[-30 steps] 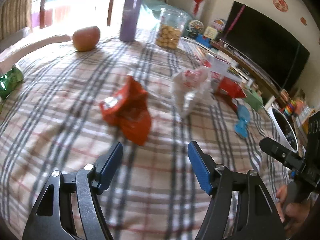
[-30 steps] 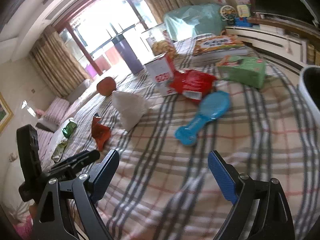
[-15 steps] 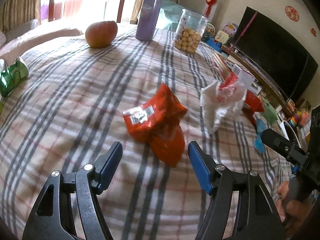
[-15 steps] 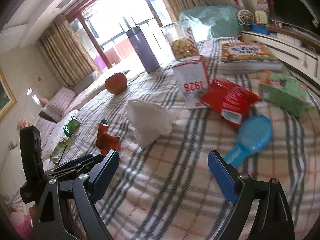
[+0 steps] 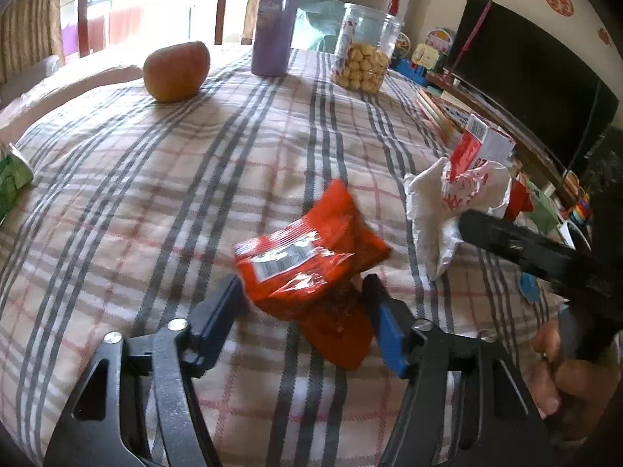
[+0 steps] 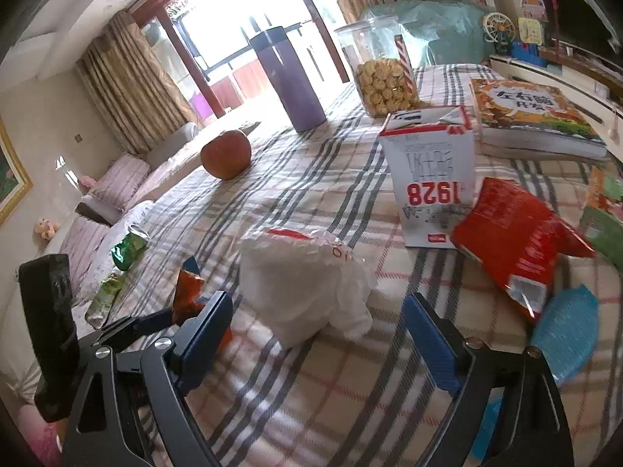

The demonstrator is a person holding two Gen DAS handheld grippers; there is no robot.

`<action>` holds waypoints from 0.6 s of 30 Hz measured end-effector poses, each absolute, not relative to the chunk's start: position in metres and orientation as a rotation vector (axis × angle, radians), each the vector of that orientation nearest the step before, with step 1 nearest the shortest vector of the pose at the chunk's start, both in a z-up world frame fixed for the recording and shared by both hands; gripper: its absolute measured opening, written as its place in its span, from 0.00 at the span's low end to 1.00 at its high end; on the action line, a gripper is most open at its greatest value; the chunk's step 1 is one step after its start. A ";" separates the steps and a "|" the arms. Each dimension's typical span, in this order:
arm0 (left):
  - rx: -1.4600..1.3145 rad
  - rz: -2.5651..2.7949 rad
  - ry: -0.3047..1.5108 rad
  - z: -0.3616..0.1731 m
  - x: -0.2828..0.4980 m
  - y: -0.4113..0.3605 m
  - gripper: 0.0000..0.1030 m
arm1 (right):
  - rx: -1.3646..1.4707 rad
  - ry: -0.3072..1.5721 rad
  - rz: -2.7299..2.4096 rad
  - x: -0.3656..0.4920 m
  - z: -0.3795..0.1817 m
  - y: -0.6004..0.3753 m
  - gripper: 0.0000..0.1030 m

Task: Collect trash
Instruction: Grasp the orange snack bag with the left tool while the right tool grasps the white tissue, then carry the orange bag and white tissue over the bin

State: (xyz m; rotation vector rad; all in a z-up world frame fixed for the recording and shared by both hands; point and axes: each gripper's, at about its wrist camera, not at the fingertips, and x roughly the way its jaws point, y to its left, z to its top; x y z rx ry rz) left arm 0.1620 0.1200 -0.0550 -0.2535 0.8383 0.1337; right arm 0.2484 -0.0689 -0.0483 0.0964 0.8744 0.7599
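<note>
A crumpled orange-red snack wrapper lies on the plaid tablecloth. My left gripper is open, its blue pads on either side of the wrapper's near end, apart from it. A crumpled white plastic bag lies just ahead of my open right gripper; it also shows in the left wrist view. The wrapper shows in the right wrist view beside the left gripper. A red chip bag and green wrappers lie further off.
An apple, a purple tumbler and a jar of snacks stand at the far side. A white "1928" carton, a book, a green box and a blue paddle lie at the right.
Both grippers have moved forward. The left one has closed in on the orange-red wrapper, which now lies between its pads. The right one has come up to the white bag.
</note>
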 end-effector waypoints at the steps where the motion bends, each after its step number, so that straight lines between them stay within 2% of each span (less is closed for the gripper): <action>1: -0.246 0.126 0.841 -0.055 0.163 0.118 0.54 | 0.092 0.882 0.759 0.250 -0.051 -0.067 0.78; 3: -0.233 0.113 0.841 -0.055 0.164 0.115 0.45 | 0.080 0.907 0.760 0.252 -0.056 -0.063 0.46; 4: -0.229 0.105 0.842 -0.054 0.164 0.114 0.38 | 0.084 0.914 0.770 0.252 -0.058 -0.063 0.45; 8: -0.214 0.092 0.836 -0.051 0.162 0.108 0.26 | 0.093 0.891 0.775 0.243 -0.055 -0.070 0.34; 10: -0.225 0.080 0.829 -0.049 0.159 0.104 0.25 | 0.096 0.886 0.769 0.239 -0.052 -0.076 0.28; 18: -0.231 -0.007 0.826 -0.043 0.157 0.067 0.24 | 0.162 0.873 0.718 0.222 -0.044 -0.124 0.26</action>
